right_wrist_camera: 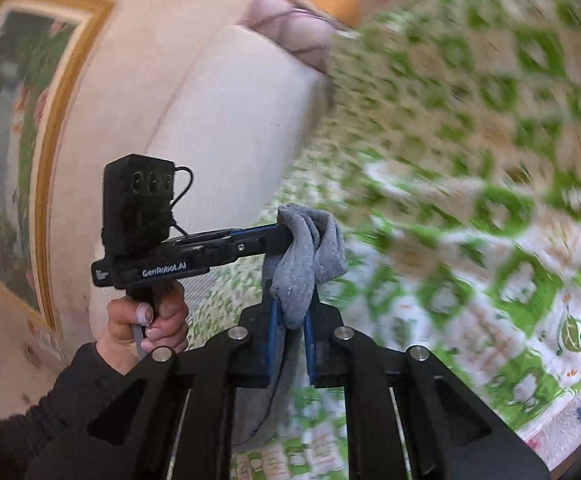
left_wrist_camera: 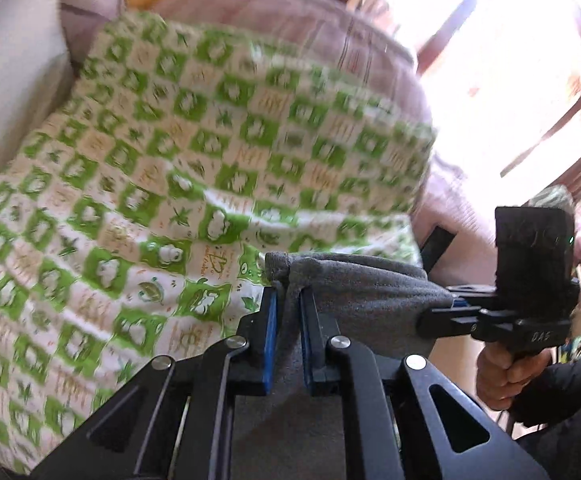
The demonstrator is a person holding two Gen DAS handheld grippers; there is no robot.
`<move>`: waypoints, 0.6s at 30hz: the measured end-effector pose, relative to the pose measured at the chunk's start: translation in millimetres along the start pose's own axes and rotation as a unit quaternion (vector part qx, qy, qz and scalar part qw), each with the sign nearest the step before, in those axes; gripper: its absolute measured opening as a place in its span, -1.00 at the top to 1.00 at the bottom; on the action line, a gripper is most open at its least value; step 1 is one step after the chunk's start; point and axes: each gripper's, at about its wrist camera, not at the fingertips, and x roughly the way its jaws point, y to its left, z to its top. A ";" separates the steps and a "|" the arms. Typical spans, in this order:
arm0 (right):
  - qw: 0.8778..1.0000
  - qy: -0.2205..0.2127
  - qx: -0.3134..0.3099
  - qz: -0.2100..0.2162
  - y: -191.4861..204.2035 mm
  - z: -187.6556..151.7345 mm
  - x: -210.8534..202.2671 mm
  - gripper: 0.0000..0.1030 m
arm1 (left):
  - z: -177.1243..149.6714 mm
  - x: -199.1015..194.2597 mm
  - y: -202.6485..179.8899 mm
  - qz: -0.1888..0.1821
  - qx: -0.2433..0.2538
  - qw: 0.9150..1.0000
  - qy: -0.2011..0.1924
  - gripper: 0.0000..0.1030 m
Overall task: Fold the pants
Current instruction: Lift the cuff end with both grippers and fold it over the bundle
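**Both tools clamped on the grey pants, lifted over the bed**

The bed (left_wrist_camera: 138, 184) fills most of both views, spread with a green-and-white patterned sheet, a pinkish quilt (left_wrist_camera: 290, 32) bunched along its far side and a pale headboard (right_wrist_camera: 234, 112) at one end. A framed picture (right_wrist_camera: 14, 136) hangs on the wall behind.

The grey pants (left_wrist_camera: 354, 292) are off the sheet, strung between the two tools. The left tool (left_wrist_camera: 289, 308) has its blue pads drawn narrow on a bunched edge of the fabric, which rises between them and runs across to the right tool (left_wrist_camera: 446, 304), also closed on cloth; the rest of the garment hangs below, out of view. In the right wrist view the right tool (right_wrist_camera: 290, 320) pinches a wad of the same grey knit, and the left tool (right_wrist_camera: 274, 236) meets that wad from the side. Each tool is held by a hand (right_wrist_camera: 146, 320) in a dark sleeve.

The step in hand looks like the carry of a fold: one edge held at two points and raised clear of the bed. The next move probably calls for keeping both grips firm, spreading the edge taut, then laying it down flat and square before releasing.
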 end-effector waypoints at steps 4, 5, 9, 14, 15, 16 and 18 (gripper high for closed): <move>0.998 0.013 -0.044 0.034 45.5 -5.0 -1.7 0.76 | -23.2 -50.4 -7.3 -0.011 -0.015 0.998 -0.055 0.83; 0.998 0.017 -0.050 0.043 52.6 -7.4 -2.1 0.76 | -28.1 -60.3 -8.9 -0.012 -0.018 0.997 -0.067 0.83; 0.991 0.050 -0.077 0.098 100.0 -27.2 11.2 0.76 | -69.8 -109.5 -11.6 -0.015 -0.040 0.991 -0.126 0.83; 0.979 0.106 -0.103 0.143 147.2 -62.3 45.7 0.76 | -138.3 -156.9 4.1 -0.024 -0.090 0.978 -0.188 0.83; 0.976 0.117 -0.106 0.147 153.0 -70.2 53.0 0.76 | -150.2 -162.0 7.5 -0.025 -0.100 0.975 -0.196 0.83; 0.974 0.131 -0.108 0.152 160.0 -79.5 63.6 0.76 | -166.5 -168.9 12.9 -0.024 -0.115 0.971 -0.206 0.83; 0.969 0.154 -0.110 0.158 170.8 -93.8 81.9 0.76 | -195.1 -178.2 21.1 -0.021 -0.139 0.965 -0.223 0.83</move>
